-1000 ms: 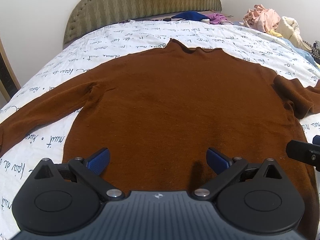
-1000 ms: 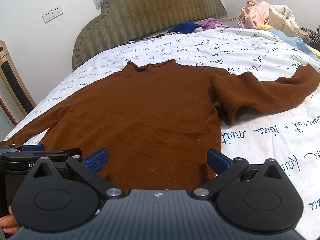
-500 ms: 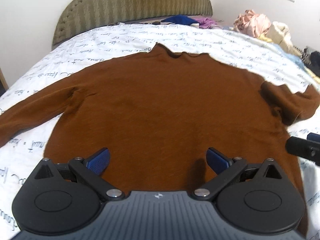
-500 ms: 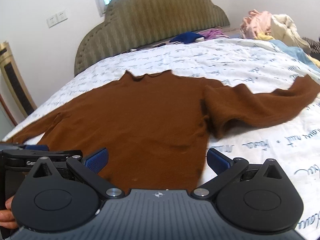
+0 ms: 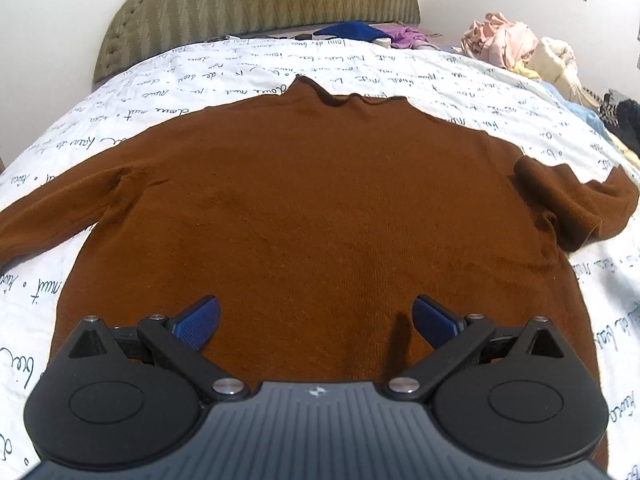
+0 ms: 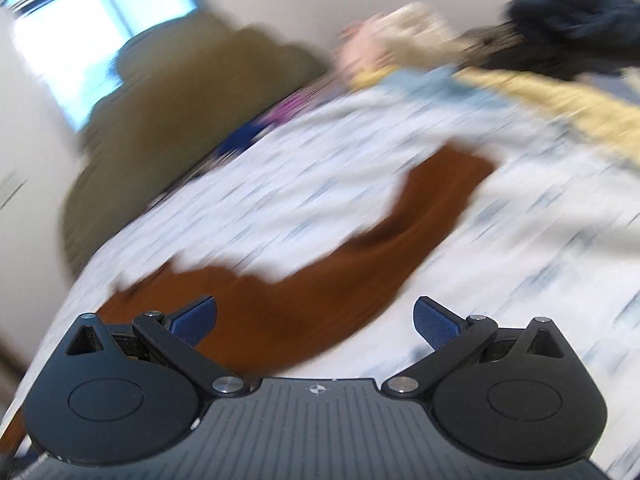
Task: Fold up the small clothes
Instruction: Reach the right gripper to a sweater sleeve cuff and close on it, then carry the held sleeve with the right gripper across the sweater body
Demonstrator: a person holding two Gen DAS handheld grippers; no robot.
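**Brown sweater spread on the bed, both my grippers empty**

The bed (image 5: pixel 460 80) wears a white cover printed with dark handwriting, backed by an olive padded headboard (image 5: pixel 260 4) against a pale wall. A heap of pink and cream clothes (image 5: pixel 516 44) sits on the bed's right side, and a blue garment (image 5: pixel 352 30) lies just below the headboard.

The sweater (image 5: pixel 320 208) lies flat on the bed, collar toward the headboard, sleeves out to both sides. My left gripper (image 5: pixel 316 318) hangs over the hem end, farthest from the headboard, blue pads (image 5: pixel 196 318) spread wide with nothing between them.

My right wrist view is badly blurred. My right gripper (image 6: pixel 316 318) is also wide apart and empty, the sweater's sleeve (image 6: pixel 380 256) stretching ahead of it.
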